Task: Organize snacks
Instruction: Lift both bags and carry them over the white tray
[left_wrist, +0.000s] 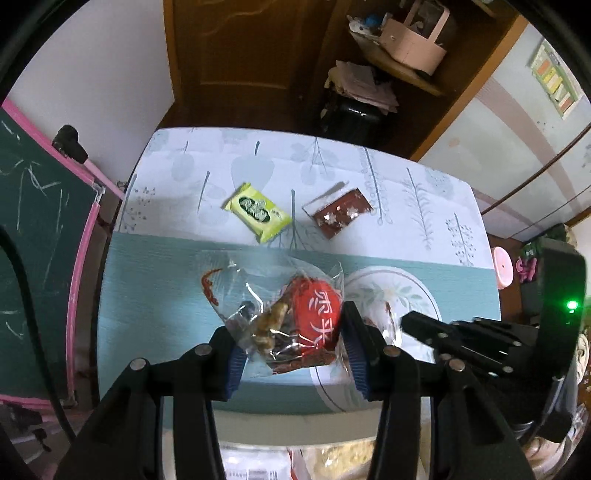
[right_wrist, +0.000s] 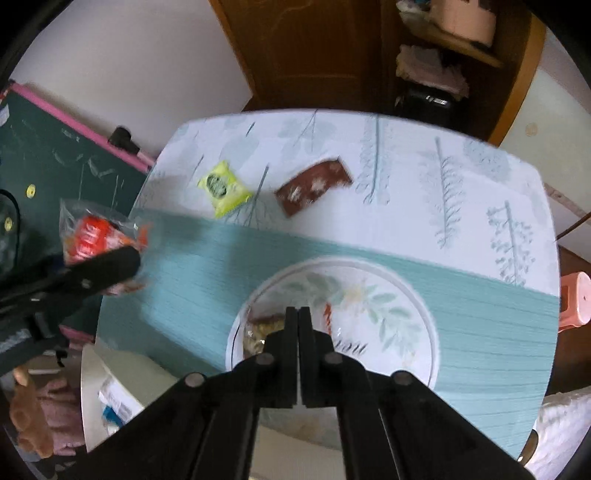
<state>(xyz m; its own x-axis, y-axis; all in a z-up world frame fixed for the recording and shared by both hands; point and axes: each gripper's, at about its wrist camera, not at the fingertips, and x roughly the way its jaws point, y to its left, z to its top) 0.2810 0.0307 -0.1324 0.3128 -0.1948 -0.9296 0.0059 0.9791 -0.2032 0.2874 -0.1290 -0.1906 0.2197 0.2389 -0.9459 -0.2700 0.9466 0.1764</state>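
My left gripper (left_wrist: 291, 332) is shut on a clear snack bag with a red label (left_wrist: 295, 321) and holds it above the table's teal band; the bag also shows at the left of the right wrist view (right_wrist: 96, 236). My right gripper (right_wrist: 297, 314) is shut and empty, over a white floral plate (right_wrist: 388, 295) that holds a clear snack packet (right_wrist: 258, 328). The plate shows in the left wrist view (left_wrist: 391, 291) with the right gripper (left_wrist: 410, 321) over it. A yellow-green packet (left_wrist: 258, 212) (right_wrist: 223, 186) and a brown packet (left_wrist: 338, 212) (right_wrist: 314, 184) lie farther back on the table.
The table has a leaf-print cloth (left_wrist: 413, 206). A green chalkboard with a pink frame (left_wrist: 40, 236) stands to the left. A wooden door and shelves (left_wrist: 369, 55) are behind. A white container (right_wrist: 110, 391) sits below the table's near left edge. A pink stool (right_wrist: 576, 299) is at right.
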